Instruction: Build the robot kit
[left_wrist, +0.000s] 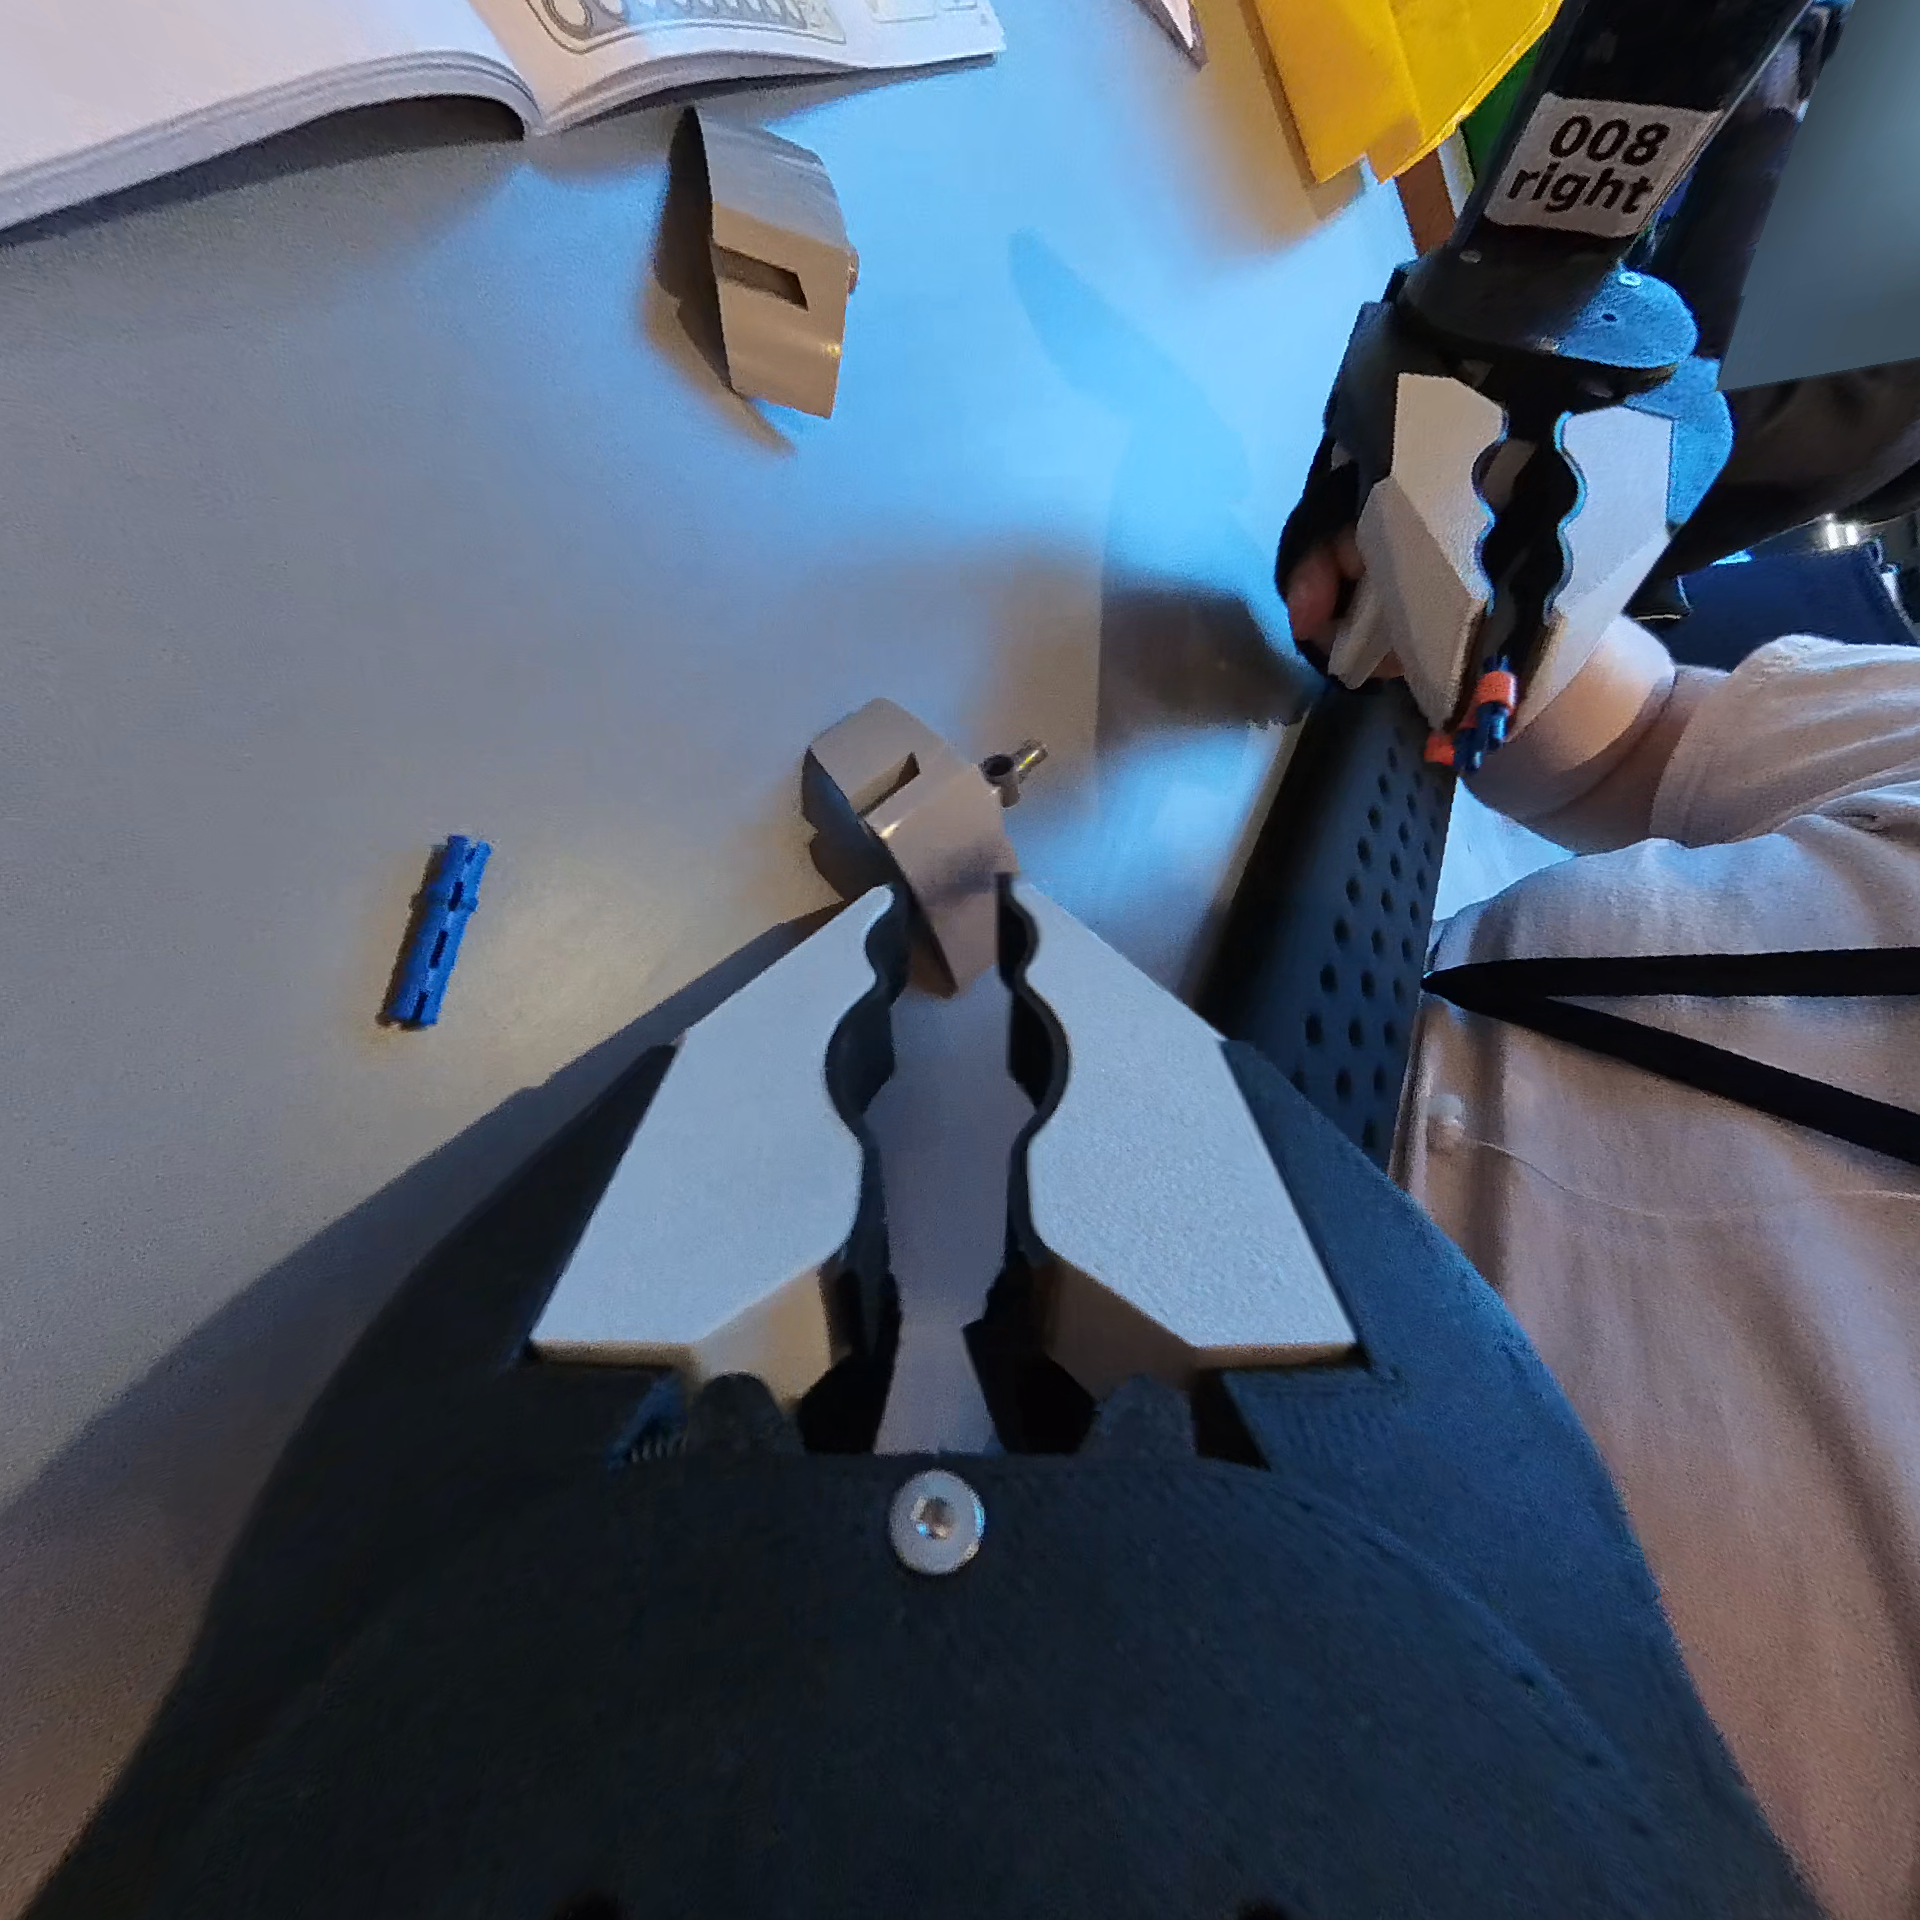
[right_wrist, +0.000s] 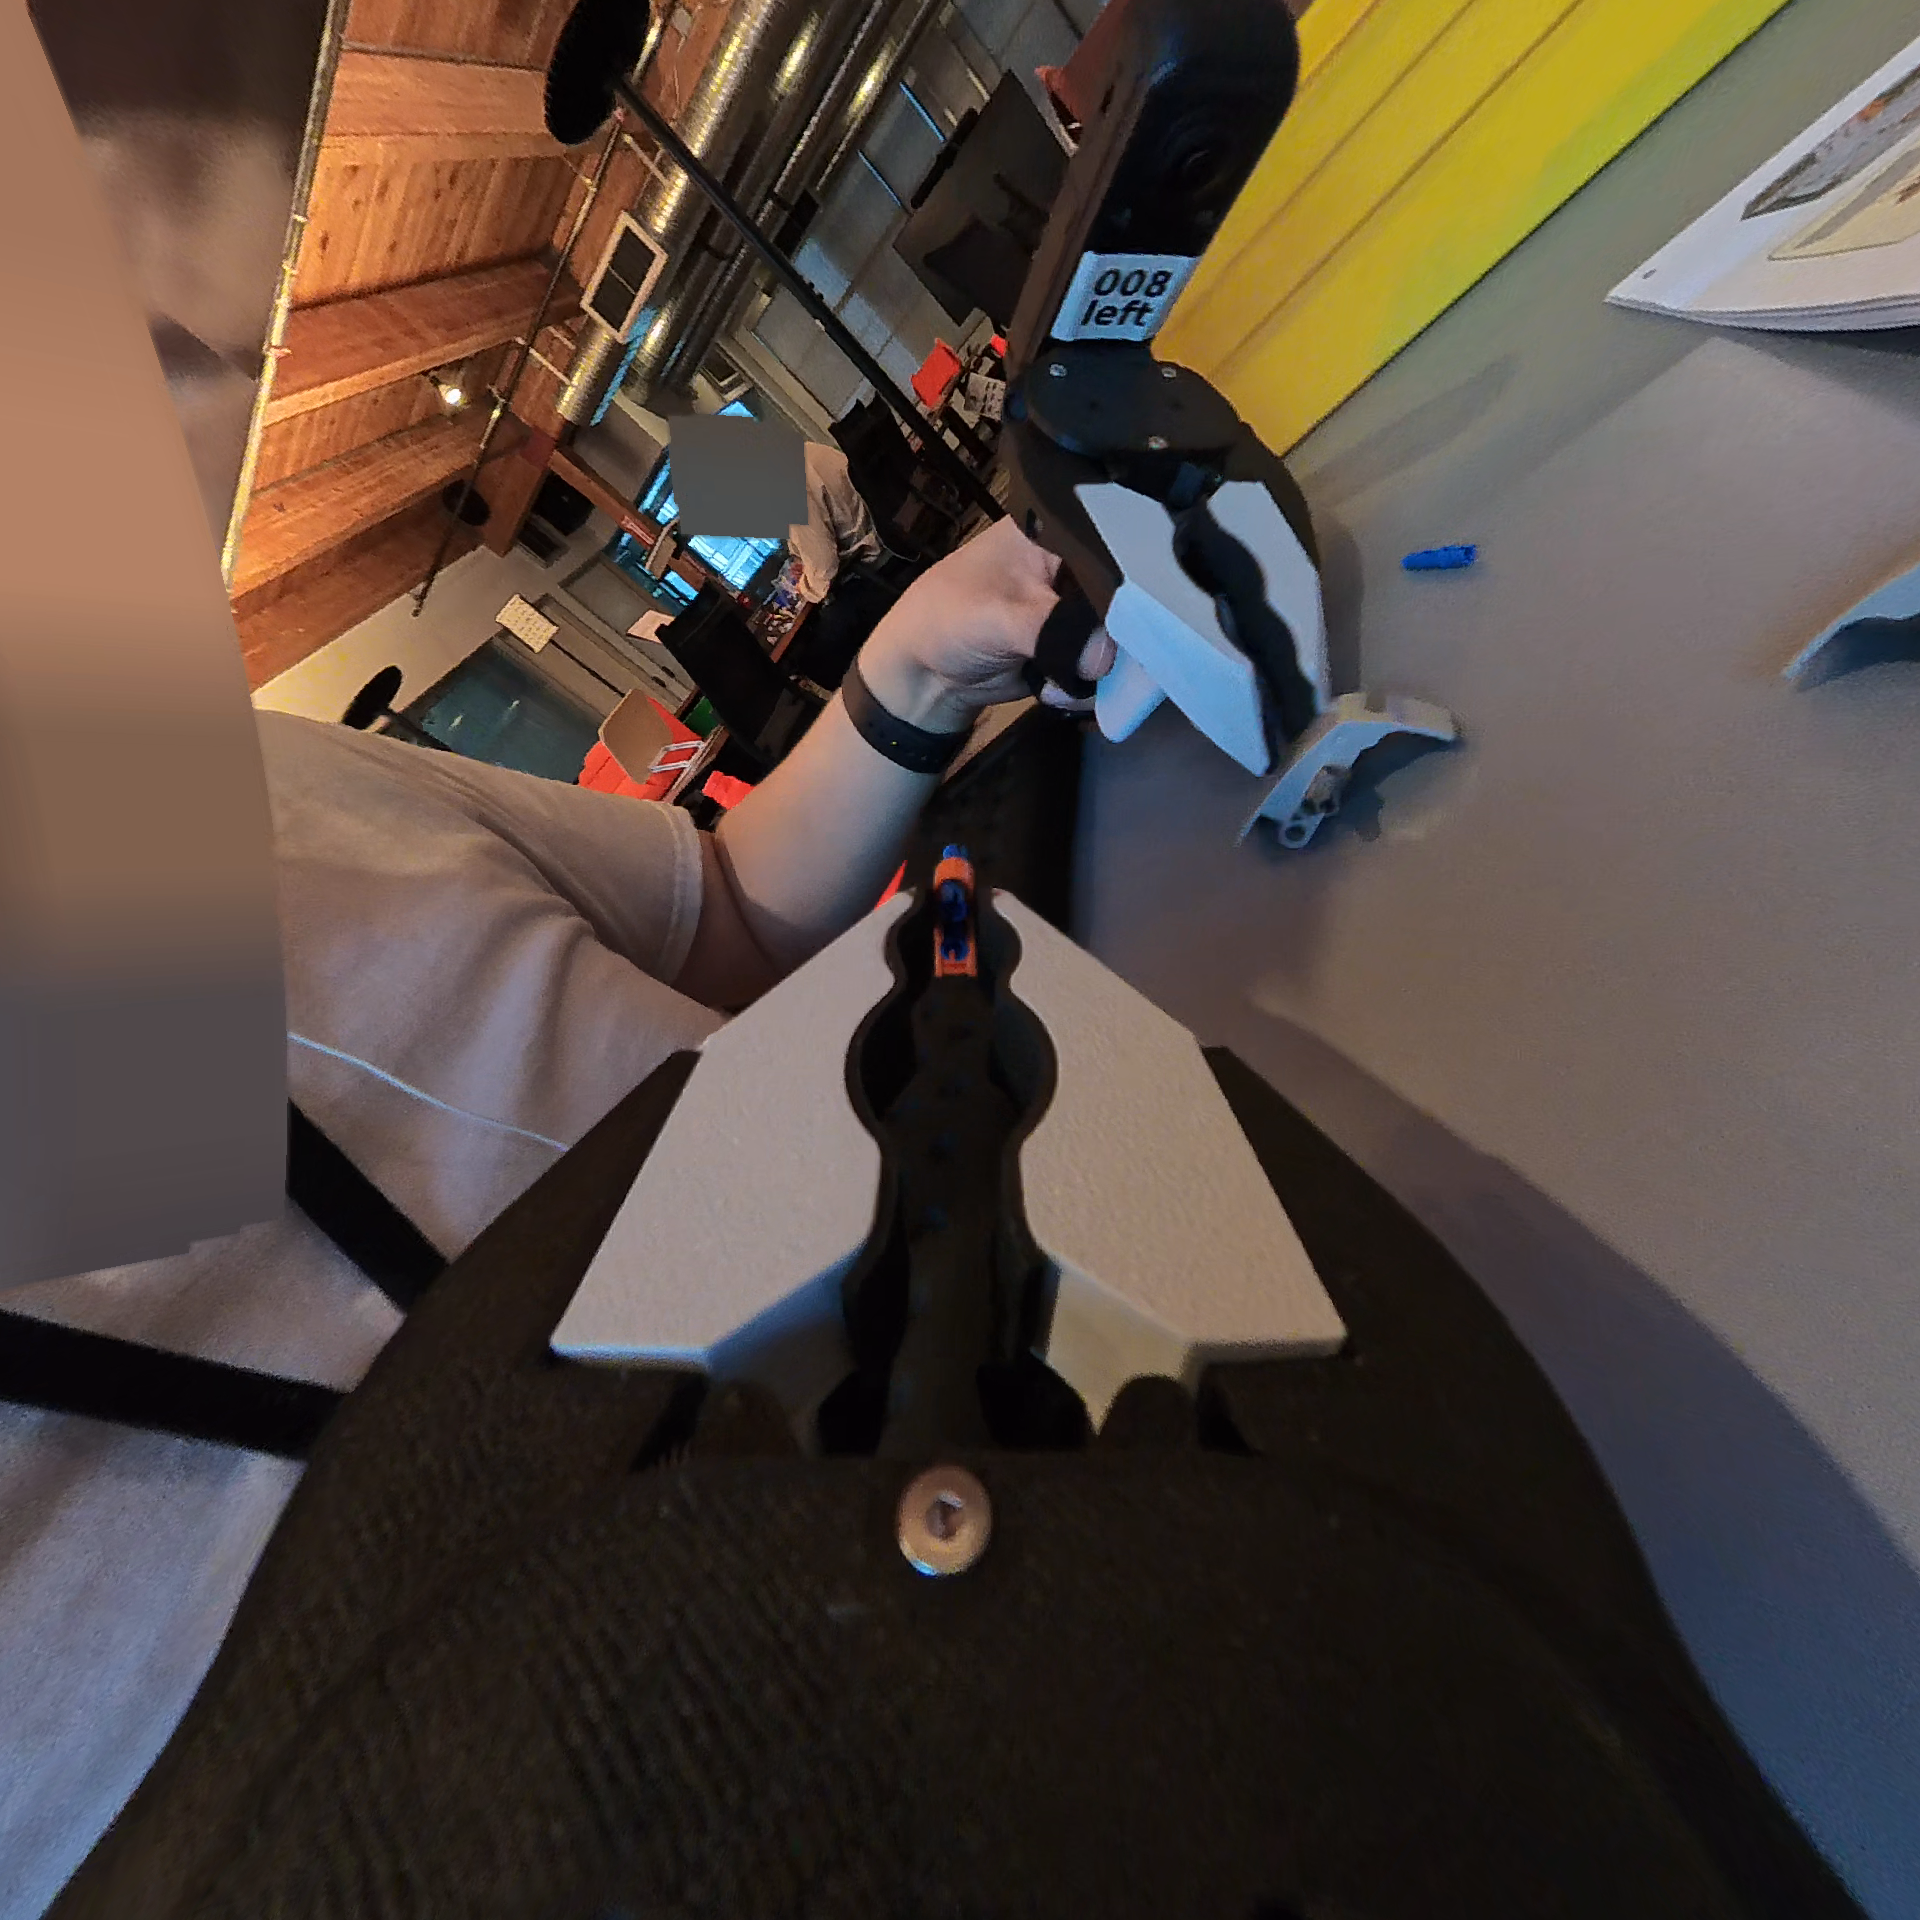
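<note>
The left gripper (left_wrist: 945, 925) has its jaws closed to a narrow gap on the lower edge of a curved grey plastic panel piece (left_wrist: 914, 821), which stands tilted on the pale grey counter (left_wrist: 260, 623). A small grey connector pin (left_wrist: 1013, 769) sticks out of that panel at its 2 o'clock corner.

The right gripper (right_wrist: 956, 925) has its jaws nearly shut on a small orange-and-blue pin assembly (right_wrist: 954, 920), pinched only at the very tips. It hangs beside a long black perforated beam (left_wrist: 1340, 935), at 3 o'clock from the panel.

The tip-only hold looks like the main risk: a small twist could flick the pin assembly out, probably toward the person's lap. The panel is gripped by one thin edge and may pivot if pushed.

Open counter lies toward 9 o'clock, bare but for a loose blue axle pin (left_wrist: 442, 930). A second grey curved panel (left_wrist: 774, 270) and an open white booklet (left_wrist: 312, 94) sit toward 12 o'clock, and the counter edge runs close at 3 o'clock.
</note>
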